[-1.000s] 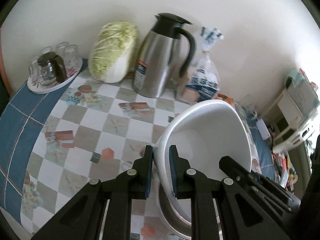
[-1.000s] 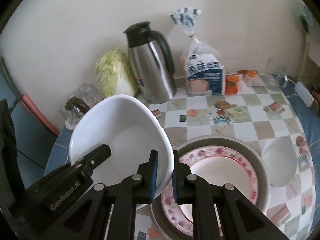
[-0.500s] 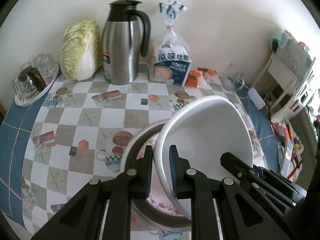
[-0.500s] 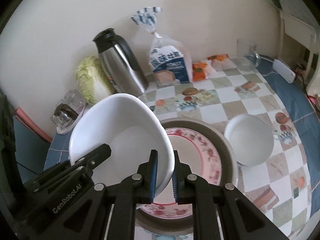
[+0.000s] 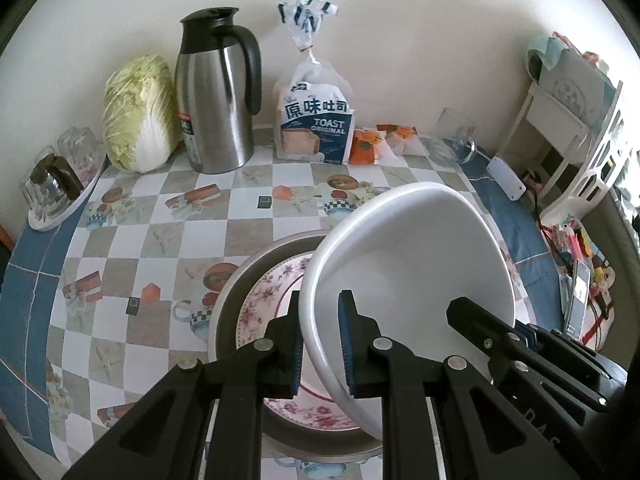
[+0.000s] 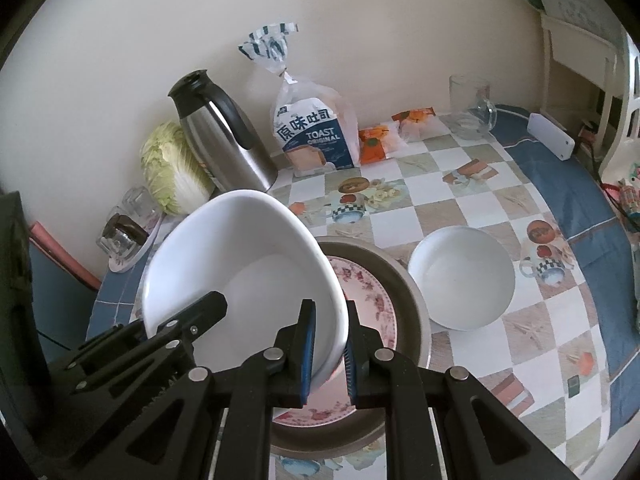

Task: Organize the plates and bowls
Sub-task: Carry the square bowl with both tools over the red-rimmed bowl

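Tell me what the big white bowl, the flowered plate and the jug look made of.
Big white bowl: glossy white, probably glazed ceramic, maybe melamine. Flowered plate: likely glazed ceramic, printed pink rim. Jug: brushed stainless steel with streaky reflections; black, seemingly plastic lid and handle.

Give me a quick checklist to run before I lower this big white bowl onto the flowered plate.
1. Left gripper clamped on the big white bowl rim: ok.
2. Right gripper clamped on the opposite rim: ok.
3. Bowl over the flowered plate: ok, hanging above it, tilted.
4. Bowl level for setting down: not ok, it is tilted.
5. Plate seated in the grey pan: ok.
6. Small white bowl clear of the landing spot: ok, it sits beside the pan.
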The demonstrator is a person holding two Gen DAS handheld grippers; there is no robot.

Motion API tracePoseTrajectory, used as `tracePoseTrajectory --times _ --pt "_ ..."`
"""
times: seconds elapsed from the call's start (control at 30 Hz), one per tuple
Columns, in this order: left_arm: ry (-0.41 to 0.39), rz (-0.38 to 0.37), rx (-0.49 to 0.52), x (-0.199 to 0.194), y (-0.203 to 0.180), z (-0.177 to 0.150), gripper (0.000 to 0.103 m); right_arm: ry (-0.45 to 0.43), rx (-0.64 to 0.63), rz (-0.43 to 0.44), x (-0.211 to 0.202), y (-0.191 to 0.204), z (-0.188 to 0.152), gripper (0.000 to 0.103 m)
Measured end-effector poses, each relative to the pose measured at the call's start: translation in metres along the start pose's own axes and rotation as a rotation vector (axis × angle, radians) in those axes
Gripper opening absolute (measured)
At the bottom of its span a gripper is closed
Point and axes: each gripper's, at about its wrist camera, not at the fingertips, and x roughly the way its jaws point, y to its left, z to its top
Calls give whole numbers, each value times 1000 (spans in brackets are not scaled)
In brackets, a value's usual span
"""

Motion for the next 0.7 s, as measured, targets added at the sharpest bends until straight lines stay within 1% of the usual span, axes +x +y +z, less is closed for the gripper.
tracePoseTrajectory --times 0.27,0.47,0.7 --pt "15 22 7 6 -8 -2 17 25 26 27 2 -11 0 14" --pt "32 35 -7 13 -2 -3 17 50 36 46 10 -10 -1 14" --pt "52 43 -25 20 5 -4 17 69 37 46 21 -6 -2 14"
